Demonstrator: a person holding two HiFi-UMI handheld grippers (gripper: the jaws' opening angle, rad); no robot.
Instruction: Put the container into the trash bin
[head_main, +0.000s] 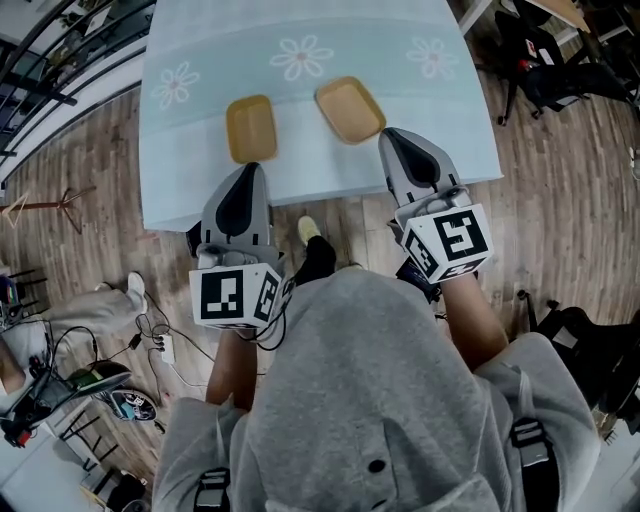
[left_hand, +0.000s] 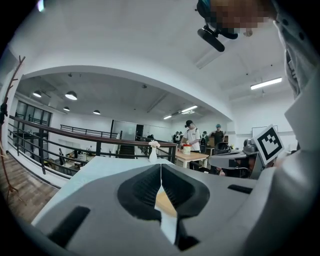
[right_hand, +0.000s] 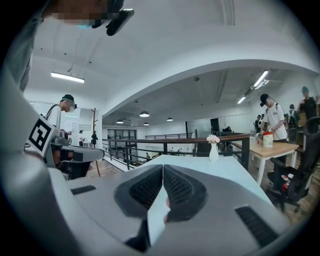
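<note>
Nothing grabbed yet, both sets of jaws pinched shut on air

The left gripper (head_main: 252, 166) has a tan container (head_main: 250, 128) on the table (head_main: 190, 160) right off its tip. A second container (head_main: 350, 108) sits just ahead and left of the right gripper (head_main: 389, 134).

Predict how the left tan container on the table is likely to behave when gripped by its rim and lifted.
The left container looks shallow, thin-walled and empty, so it is probably light and may flex at the rim. Its wide flat base suggests it would slide on the tablecloth rather than tip or roll if pushed.
</note>
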